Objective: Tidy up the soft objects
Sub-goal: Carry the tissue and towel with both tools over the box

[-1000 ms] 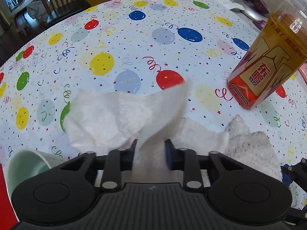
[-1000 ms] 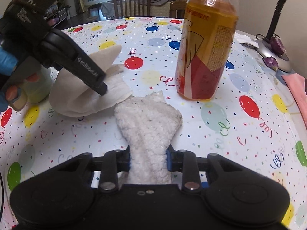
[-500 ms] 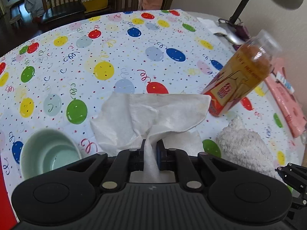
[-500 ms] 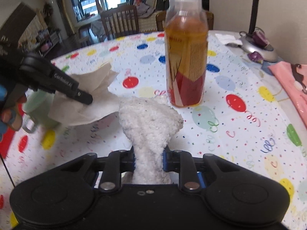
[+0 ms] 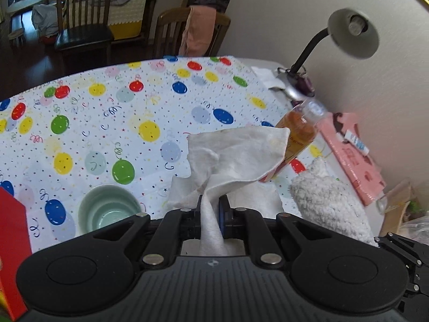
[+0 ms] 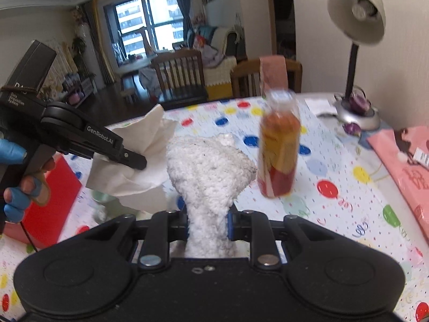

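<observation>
Left wrist view: the left gripper is clenched on a thin white cloth, which rises from between the fingers and fans out above the table, clear of its balloon-patterned cover. A pale green bowl stands near the near edge of the table, left of the gripper, with a red box at the near left corner. A fluffy white cloth appears at the right, and a bottle of amber drink shows partly behind the thin white cloth. A desk lamp stands at the far right corner. Right wrist view: the right gripper is clamped on the fluffy white cloth, lifted off the table. The bottle stands upright just right of it. The left gripper, held by a blue-gloved hand, carries the thin white cloth beside the fluffy one.
</observation>
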Tool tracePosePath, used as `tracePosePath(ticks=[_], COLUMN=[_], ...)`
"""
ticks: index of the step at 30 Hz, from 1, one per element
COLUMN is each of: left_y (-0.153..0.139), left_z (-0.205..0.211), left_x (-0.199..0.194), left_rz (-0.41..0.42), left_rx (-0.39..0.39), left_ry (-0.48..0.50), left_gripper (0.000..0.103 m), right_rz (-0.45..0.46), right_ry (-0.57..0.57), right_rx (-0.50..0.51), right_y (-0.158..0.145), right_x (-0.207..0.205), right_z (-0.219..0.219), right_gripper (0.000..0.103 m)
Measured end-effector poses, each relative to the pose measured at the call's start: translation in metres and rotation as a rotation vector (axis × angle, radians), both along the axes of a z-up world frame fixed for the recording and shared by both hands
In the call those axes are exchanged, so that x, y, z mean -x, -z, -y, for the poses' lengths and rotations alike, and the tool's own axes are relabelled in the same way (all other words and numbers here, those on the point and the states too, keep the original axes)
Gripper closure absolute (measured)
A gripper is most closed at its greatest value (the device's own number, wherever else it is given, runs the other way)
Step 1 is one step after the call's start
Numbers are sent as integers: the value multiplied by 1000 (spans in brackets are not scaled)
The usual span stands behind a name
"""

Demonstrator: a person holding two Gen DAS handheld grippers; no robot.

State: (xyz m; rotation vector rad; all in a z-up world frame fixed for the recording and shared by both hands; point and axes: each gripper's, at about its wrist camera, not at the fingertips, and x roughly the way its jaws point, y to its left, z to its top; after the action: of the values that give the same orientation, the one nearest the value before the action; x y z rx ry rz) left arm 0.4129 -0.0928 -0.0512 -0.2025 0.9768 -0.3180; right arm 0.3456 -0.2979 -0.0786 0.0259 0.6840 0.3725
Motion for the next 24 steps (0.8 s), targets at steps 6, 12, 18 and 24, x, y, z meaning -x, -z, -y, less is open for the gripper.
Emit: tracePosePath(ticks=[6, 12, 18, 24], left_y=[-27, -45, -59, -69], left_z=[-43, -102, -163, -219], left_x=[34, 64, 94, 120], left_rz=[41, 58, 71, 90], left_rx=[17, 25, 27, 19], left_ry=[-2, -47, -103, -168], left_gripper=[94, 94, 94, 94], right_rz=[66, 105, 126, 124], right_ry=[-33, -78, -135, -199], right_rx=[-1, -13, -22, -43], right_y=[-33, -55, -67, -71], right_x=[24, 41, 53, 60], right_z=[-34, -75, -123, -171], right_gripper=[81, 81, 81, 81])
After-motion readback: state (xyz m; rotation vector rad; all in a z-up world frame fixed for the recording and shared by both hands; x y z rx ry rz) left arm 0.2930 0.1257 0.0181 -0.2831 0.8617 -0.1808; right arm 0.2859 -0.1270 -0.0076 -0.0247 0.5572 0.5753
